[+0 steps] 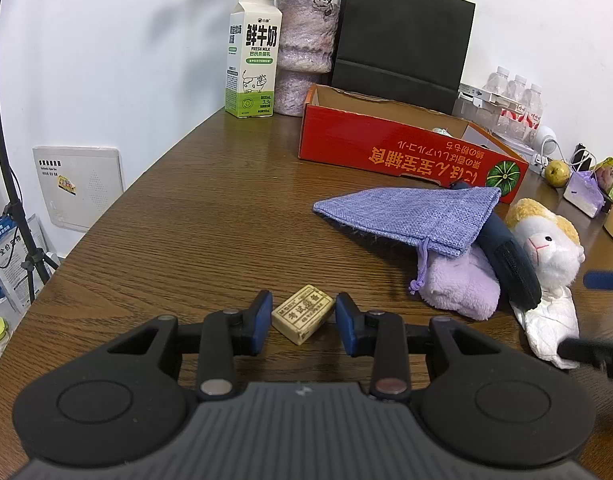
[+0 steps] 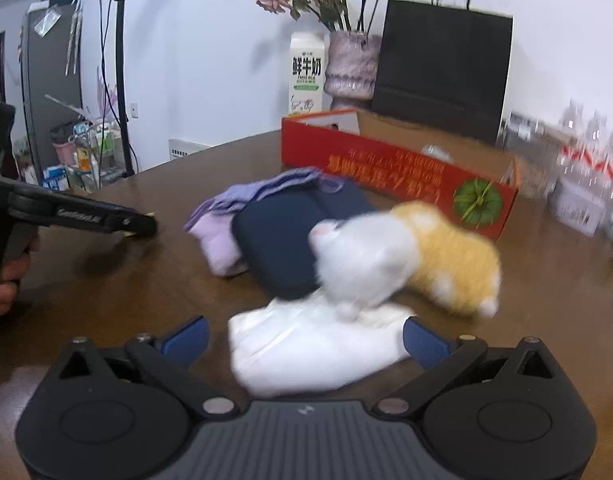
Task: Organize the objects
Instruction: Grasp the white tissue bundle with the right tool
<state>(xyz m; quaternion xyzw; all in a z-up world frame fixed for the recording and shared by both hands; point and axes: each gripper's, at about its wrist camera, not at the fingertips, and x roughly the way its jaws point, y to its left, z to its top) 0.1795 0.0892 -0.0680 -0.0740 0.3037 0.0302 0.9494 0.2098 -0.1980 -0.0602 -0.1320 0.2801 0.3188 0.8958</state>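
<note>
While the left gripper (image 1: 302, 320) jaws straddle a printed eraser (image 1: 302, 314) ungripped, the right gripper (image 2: 306, 340) jaws gape around white cloth (image 2: 306, 352); the far-edge carton (image 1: 252, 56) reads "FRESH MILK".

Surface: dark brown wood-grain table (image 1: 178, 220). Resting directly on it: milk carton (image 1: 251, 58) and mottled purple vase (image 1: 302, 54) at the far edge by the wall, upright and side by side; black paper bag (image 1: 402, 36) behind an open red cardboard box (image 1: 390, 152); small tan block (image 1: 302, 314) near the front; lavender plush item (image 1: 462, 288); crumpled white cloth (image 2: 306, 344); green-yellow fruit (image 1: 557, 173) at far right.
</note>
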